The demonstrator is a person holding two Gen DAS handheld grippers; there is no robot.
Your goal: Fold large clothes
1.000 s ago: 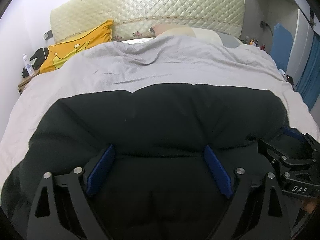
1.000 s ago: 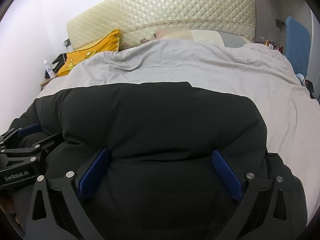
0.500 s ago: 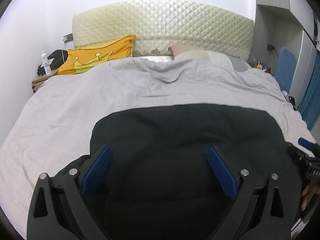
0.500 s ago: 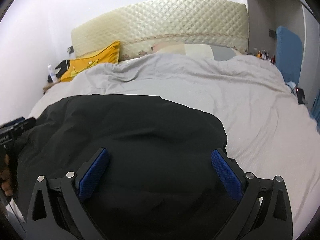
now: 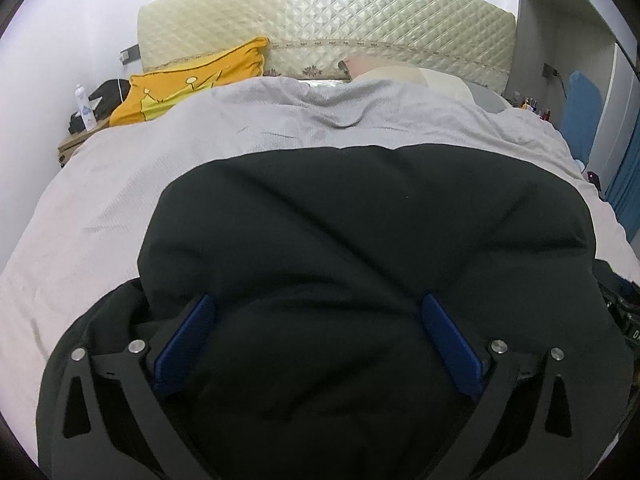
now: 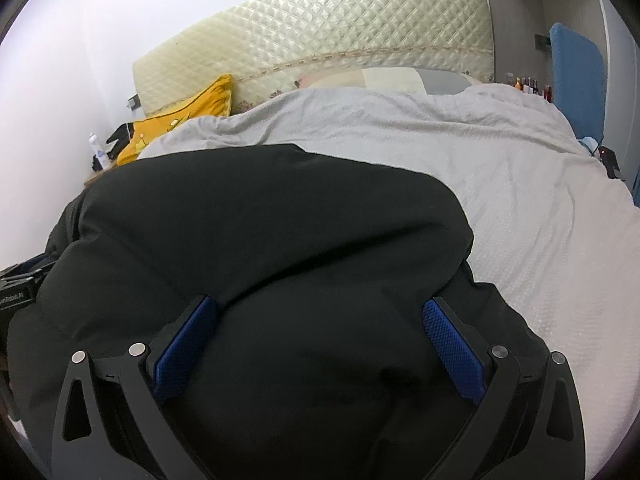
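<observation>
A large black padded jacket lies folded over on the grey bed cover, filling the near part of both views. My left gripper hangs just over its near part. Its jaws are opening, the blue pads stand wide apart, and the black fabric bulges between them without being pinched. My right gripper hovers over the jacket near its right edge, jaws wide, fabric between the pads but not clamped. Each gripper shows at the other view's edge: the right gripper, the left gripper.
A quilted cream headboard stands at the far end with a yellow pillow and pale pillows before it. A nightstand with a bottle is at the far left. A blue chair back and cupboards stand at the right.
The two grippers have drifted apart sideways, each slipping toward the edge of the other's view. More grey bed cover shows beside the jacket. The left pads stand a little wider.
</observation>
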